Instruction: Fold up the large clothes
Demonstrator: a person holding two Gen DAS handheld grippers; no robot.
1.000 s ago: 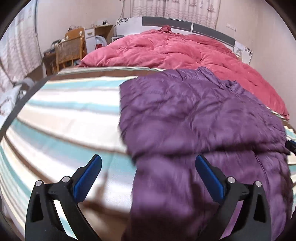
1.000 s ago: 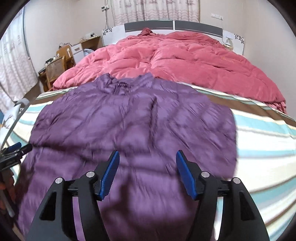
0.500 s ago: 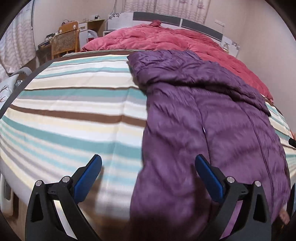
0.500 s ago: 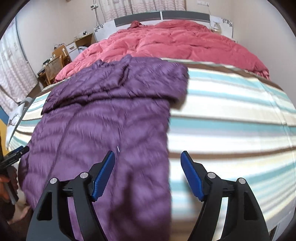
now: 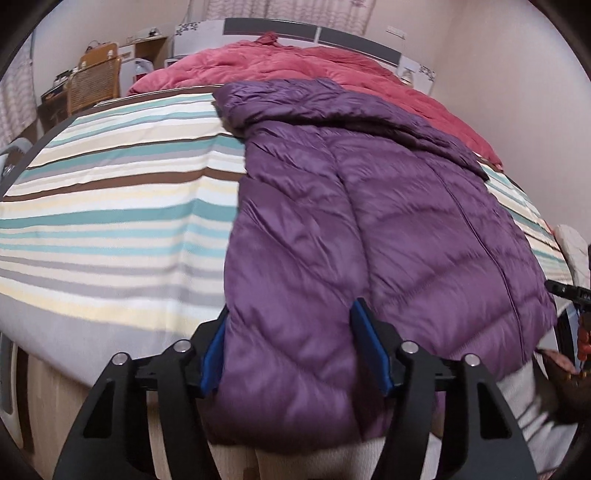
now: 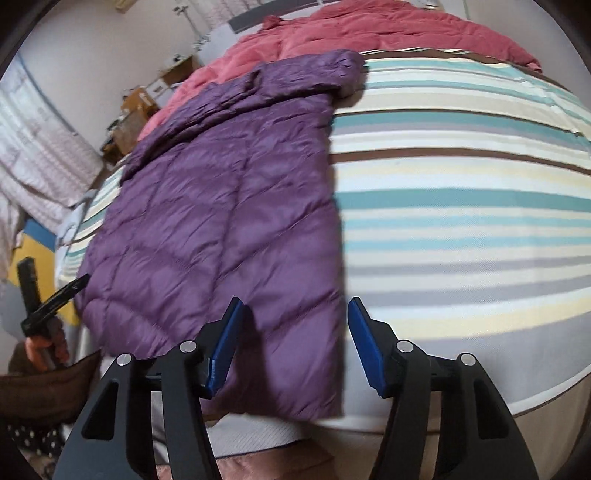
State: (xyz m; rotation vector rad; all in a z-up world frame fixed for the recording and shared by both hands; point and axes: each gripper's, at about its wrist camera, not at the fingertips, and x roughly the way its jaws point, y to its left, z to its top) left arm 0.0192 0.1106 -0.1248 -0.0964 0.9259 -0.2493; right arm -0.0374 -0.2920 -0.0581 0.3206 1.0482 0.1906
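A purple quilted down jacket point(image 5: 369, 206) lies lengthwise on the striped bed sheet point(image 5: 110, 206), its hem hanging over the near edge of the bed. My left gripper point(image 5: 291, 347) is open, its blue pads either side of the hem's left corner. In the right wrist view the jacket point(image 6: 229, 206) fills the left half. My right gripper point(image 6: 295, 343) is open, with the hem's right corner between the pads. The left gripper also shows at the far left of the right wrist view point(image 6: 51, 302).
A pink duvet point(image 5: 314, 70) is bunched at the head of the bed below the headboard point(image 5: 306, 33). A wicker chair point(image 5: 92, 85) and a desk stand at the far left by the wall. The sheet point(image 6: 461, 206) lies bare on the right.
Both grippers have dropped back to the foot of the bed, from above the jacket to its hem. The jacket's sleeves now lie folded in. The left jaws have narrowed.
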